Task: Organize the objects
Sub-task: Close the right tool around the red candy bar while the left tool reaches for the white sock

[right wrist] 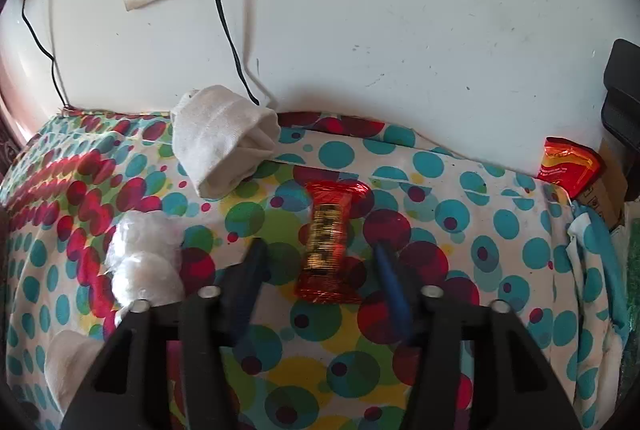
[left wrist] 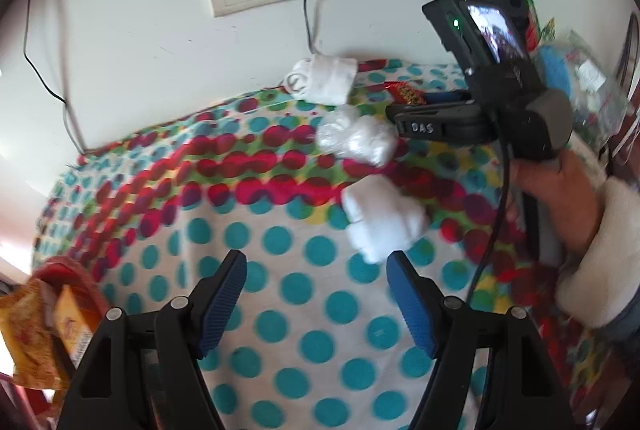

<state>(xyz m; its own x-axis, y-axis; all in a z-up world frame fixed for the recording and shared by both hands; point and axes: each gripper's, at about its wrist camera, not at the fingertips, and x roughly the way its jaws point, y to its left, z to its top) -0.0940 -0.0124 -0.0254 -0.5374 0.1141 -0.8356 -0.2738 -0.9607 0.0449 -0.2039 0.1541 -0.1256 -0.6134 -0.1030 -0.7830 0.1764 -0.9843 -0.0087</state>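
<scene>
The red and gold candy (right wrist: 329, 244) lies on the spotted cloth (right wrist: 500, 230), near the back edge by the wall and a little toward the right side. It is wrapped in shiny foil with a twisted fan at each end and a fat gold middle. The right tool (right wrist: 318, 258) has one finger on each side of the candy. The fingers (right wrist: 390, 272) look blurry, and there is a gap between them and the wrapper, so the right tool is partly open and is not squeezing the candy yet.

The candy is probably light and small. The foil looks slick and crinkly, so it could slip. The ends are thin and floppy and would bend, so the gold middle is the best place to pinch it. It should not need a hard squeeze.

The left tool (left wrist: 316, 290) is wide open and holds nothing. It hangs over the cloth, with a soft white sock ball (left wrist: 380, 222) just beyond its right finger. More bundles lie farther back: a crinkly plastic wrapped lump (left wrist: 354, 138) in the middle, and a rolled white sock (right wrist: 224, 140) at the back edge against the wall. These are soft and squashy, so a tool can grab them around the middle. A hand (left wrist: 556, 186) in a fluffy sleeve holds the right tool.
</scene>
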